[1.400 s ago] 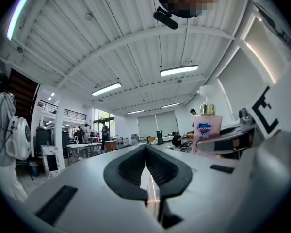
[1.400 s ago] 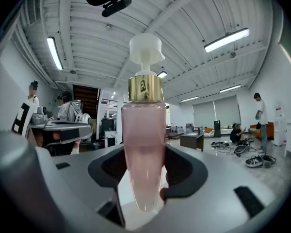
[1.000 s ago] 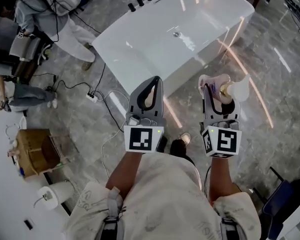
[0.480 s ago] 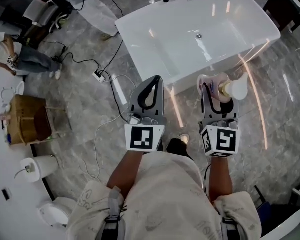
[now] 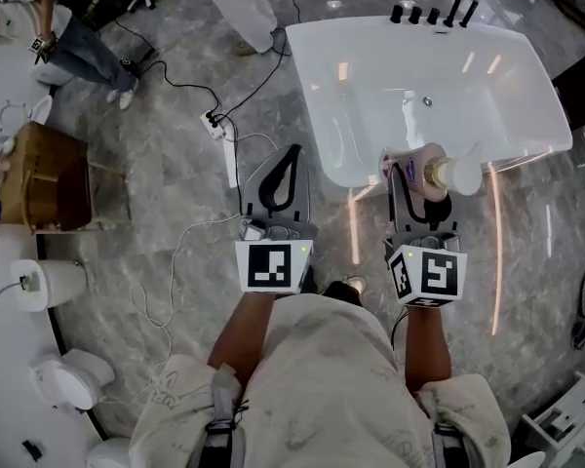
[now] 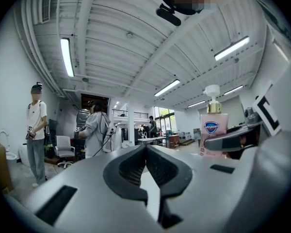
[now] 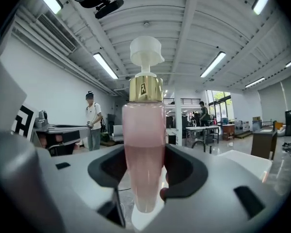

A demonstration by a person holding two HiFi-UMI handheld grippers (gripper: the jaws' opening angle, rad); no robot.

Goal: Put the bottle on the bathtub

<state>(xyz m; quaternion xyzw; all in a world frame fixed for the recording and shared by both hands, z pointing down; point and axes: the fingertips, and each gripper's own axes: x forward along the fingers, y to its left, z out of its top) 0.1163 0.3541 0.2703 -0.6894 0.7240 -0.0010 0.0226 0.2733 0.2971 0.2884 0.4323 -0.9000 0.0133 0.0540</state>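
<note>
While the right tongs (image 5: 414, 185) clamp the pink bottle (image 5: 421, 161) upright between their jaws by the near rim of the bathtub (image 5: 526, 76), the left tongs (image 5: 283, 169) are shut, holding nothing.

1. Ceiling tube lights (image 7: 211, 64) lit the hall brightly.
2. Their streaks glared on the white bathtub (image 5: 370, 125) and the glossy floor (image 5: 166, 154).
3. Both gripper views bulged, with dark round edges; the head view was dimmer and sharp.

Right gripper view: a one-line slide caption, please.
Right gripper shut on an upright pink pump bottle; a person stands behind at left.
</note>
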